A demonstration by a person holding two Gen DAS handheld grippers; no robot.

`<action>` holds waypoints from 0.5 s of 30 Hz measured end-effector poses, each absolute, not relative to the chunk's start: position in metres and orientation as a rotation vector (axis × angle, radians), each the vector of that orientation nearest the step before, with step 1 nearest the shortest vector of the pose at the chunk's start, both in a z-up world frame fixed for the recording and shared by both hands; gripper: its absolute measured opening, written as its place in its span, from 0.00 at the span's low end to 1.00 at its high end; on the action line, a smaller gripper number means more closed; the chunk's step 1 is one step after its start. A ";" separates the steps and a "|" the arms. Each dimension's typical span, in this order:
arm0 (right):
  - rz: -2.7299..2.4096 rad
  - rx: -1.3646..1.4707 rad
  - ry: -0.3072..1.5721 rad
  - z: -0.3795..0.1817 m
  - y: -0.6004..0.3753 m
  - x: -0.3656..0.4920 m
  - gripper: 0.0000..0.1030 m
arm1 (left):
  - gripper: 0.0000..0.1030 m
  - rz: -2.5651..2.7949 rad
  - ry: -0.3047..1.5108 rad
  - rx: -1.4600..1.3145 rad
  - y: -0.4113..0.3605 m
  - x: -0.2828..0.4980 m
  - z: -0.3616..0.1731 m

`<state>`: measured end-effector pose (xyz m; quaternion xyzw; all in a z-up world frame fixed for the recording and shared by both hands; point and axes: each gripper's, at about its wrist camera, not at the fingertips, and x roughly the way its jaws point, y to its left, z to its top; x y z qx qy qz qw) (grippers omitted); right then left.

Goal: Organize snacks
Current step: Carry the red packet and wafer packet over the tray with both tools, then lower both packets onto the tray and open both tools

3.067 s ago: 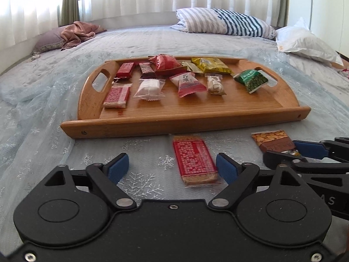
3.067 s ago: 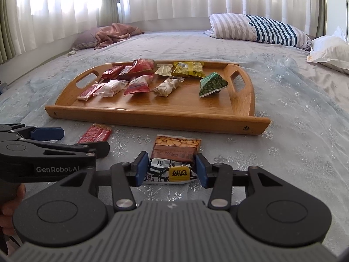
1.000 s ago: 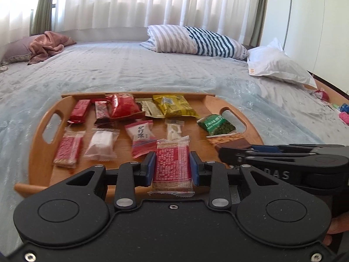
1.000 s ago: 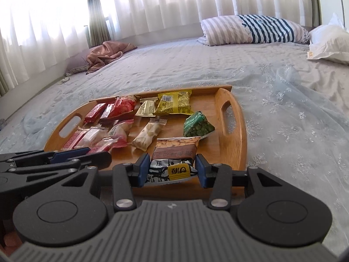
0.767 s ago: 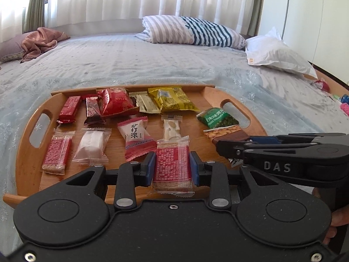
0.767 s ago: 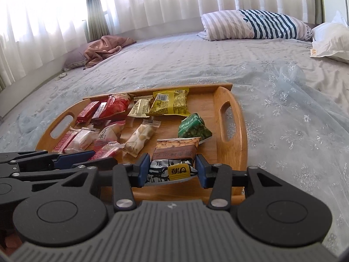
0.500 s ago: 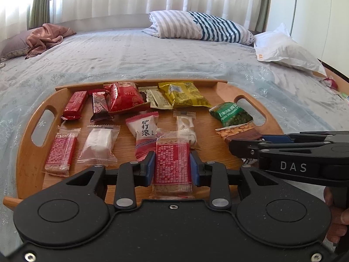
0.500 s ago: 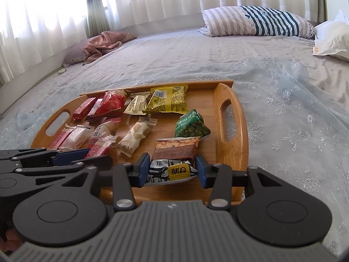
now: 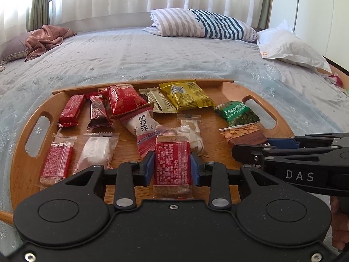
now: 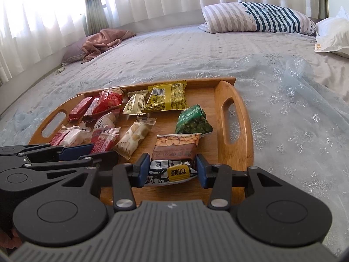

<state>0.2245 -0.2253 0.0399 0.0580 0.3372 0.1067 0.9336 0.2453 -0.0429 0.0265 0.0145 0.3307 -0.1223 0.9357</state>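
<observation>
While over the tray [image 9: 21, 170], each gripper [image 9: 172, 168] [image 10: 172, 170] clamps a snack packet [image 9: 172, 163] [image 10: 174, 161] between its pads.

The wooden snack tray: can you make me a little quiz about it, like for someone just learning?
1. True or false: the left gripper is shut on a red rectangular snack bar.
2. Which packet lies nearest the oval wooden tray's right handle? A: green wasabi-pea packet; B: yellow foil packet.
3. What is between the right gripper's pads?

Key: 1 true; 2 A; 3 a brown peanut-picture snack packet.
</observation>
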 end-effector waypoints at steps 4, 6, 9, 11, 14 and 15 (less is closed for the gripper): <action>0.218 0.115 0.689 0.041 -0.225 0.224 0.51 | 0.32 -0.247 0.675 0.037 -0.045 0.246 0.027; 0.216 0.116 0.685 0.042 -0.226 0.224 0.53 | 0.35 -0.250 0.677 0.030 -0.045 0.246 0.027; 0.212 0.111 0.676 0.046 -0.226 0.223 0.55 | 0.38 -0.249 0.681 0.017 -0.044 0.246 0.028; 0.211 0.109 0.669 0.049 -0.226 0.222 0.61 | 0.42 -0.250 0.679 0.013 -0.043 0.246 0.029; 0.208 0.100 0.659 0.052 -0.225 0.221 0.64 | 0.44 -0.242 0.665 0.019 -0.043 0.243 0.032; 0.205 0.099 0.657 0.053 -0.225 0.220 0.64 | 0.45 -0.239 0.659 0.019 -0.042 0.242 0.033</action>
